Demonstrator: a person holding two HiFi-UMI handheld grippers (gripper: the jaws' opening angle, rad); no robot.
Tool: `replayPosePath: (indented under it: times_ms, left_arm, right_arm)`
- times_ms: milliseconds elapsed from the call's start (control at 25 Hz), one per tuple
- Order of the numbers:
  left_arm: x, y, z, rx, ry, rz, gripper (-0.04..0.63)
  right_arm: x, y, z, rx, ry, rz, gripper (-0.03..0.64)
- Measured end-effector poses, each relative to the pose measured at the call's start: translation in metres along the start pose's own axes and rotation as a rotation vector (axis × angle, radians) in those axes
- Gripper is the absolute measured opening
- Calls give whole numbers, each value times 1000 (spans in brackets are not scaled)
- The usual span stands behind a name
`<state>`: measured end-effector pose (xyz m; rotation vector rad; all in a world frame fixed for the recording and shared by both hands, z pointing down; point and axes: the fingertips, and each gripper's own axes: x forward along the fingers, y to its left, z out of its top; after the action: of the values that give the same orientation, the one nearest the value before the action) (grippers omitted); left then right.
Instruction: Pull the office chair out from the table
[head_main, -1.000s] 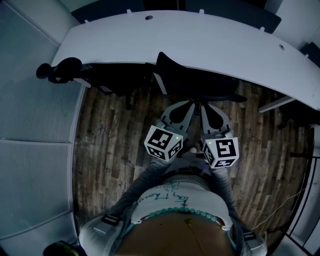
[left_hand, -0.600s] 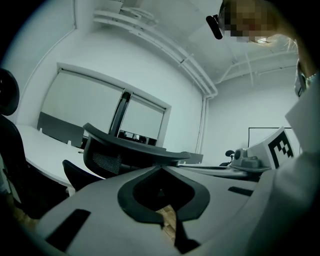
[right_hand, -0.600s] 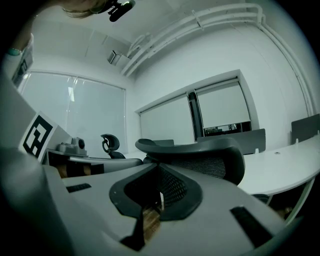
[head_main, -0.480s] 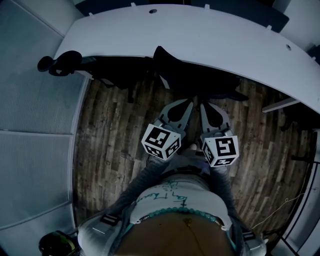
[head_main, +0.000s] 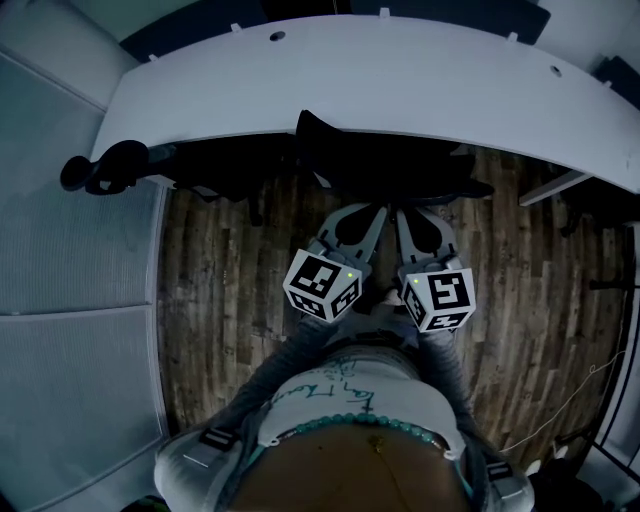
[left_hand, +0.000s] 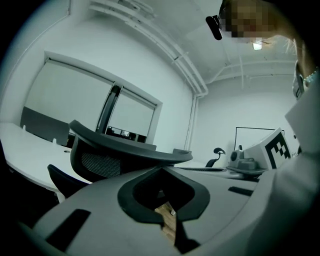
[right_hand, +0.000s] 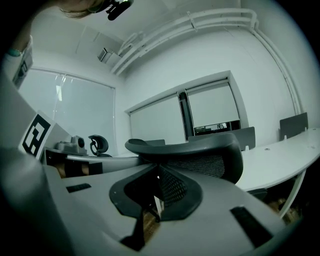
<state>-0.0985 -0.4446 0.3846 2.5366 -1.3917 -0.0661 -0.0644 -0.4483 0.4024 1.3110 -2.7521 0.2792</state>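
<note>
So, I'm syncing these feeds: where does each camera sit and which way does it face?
Head view: on the person's head, facing steeply down at table, office chair, floor; shows torso, arms, left tool, right tool.
Left gripper view: on the left tool, facing along its shut jaws at the chair back; right tool's cube shows.
Right gripper view: on the right tool, same aim; left tool's cube shows.
Shared: all see chair and table.

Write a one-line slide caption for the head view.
Left gripper and right gripper, both shut, point at the office chair pushed in at the white table.
</note>
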Motion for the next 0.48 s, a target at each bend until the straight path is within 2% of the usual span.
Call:
replayPosePath:
  times_ms: [480]
  left_arm:
    - [1, 16, 3, -42, 44, -171, 11]
  right_arm:
    - [7, -3, 0, 63, -15, -173, 23]
